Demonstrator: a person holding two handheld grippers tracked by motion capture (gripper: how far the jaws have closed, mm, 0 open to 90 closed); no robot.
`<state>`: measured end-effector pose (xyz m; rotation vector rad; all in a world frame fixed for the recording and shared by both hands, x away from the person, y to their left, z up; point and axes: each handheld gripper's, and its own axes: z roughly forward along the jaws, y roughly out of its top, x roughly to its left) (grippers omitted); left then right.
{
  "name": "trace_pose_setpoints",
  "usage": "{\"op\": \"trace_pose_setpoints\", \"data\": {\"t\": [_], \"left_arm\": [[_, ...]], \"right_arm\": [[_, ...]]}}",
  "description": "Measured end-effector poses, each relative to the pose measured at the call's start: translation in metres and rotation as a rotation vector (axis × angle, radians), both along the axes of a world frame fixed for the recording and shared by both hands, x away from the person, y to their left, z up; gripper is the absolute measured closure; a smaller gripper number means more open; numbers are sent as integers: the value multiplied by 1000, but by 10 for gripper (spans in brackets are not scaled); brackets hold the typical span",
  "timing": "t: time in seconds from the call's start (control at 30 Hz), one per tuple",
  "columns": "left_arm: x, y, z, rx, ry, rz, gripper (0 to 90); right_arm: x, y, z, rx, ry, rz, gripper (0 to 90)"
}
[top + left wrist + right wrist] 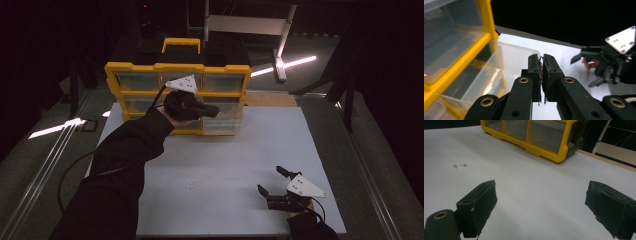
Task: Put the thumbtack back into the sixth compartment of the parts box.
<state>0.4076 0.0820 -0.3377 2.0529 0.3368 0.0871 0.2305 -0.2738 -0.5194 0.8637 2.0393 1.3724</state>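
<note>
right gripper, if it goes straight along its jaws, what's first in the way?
Nothing close: the right gripper hangs open over bare white table. Farther along that line sits the yellow drawer organizer, probably the first contact, near its end corner. The two small white parts lie off to the side. Depth is uncertain.

A white bench (240, 165) fills the middle of the frame, pale under dim light. Upper centre, a yellow organiser (177, 97) with clear drawers stands upright at the bench's far edge, yellow handle (181, 44) on top. Lower centre, small white bits (190, 186) lie on the bare surface, well apart from the organiser. Upper right, a bright light strip (290, 64) glows on the dark floor.
</note>
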Motion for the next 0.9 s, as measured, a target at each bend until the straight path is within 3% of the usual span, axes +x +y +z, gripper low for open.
{"op": "trace_pose_setpoints", "data": {"t": [0.13,0.47,0.57,0.9], "left_arm": [[7,0,-2,-6,11,40,861],[17,-6,-8,-27,24,83,861],[20,-10,-14,-10,33,113,860],[23,-20,-26,27,62,142,860]], "right_arm": [[0,0,0,1,2,-1,99],[0,-1,-1,6,7,-1,99],[1,-1,-1,6,7,0,99],[2,-2,-2,10,13,1,99]]}}
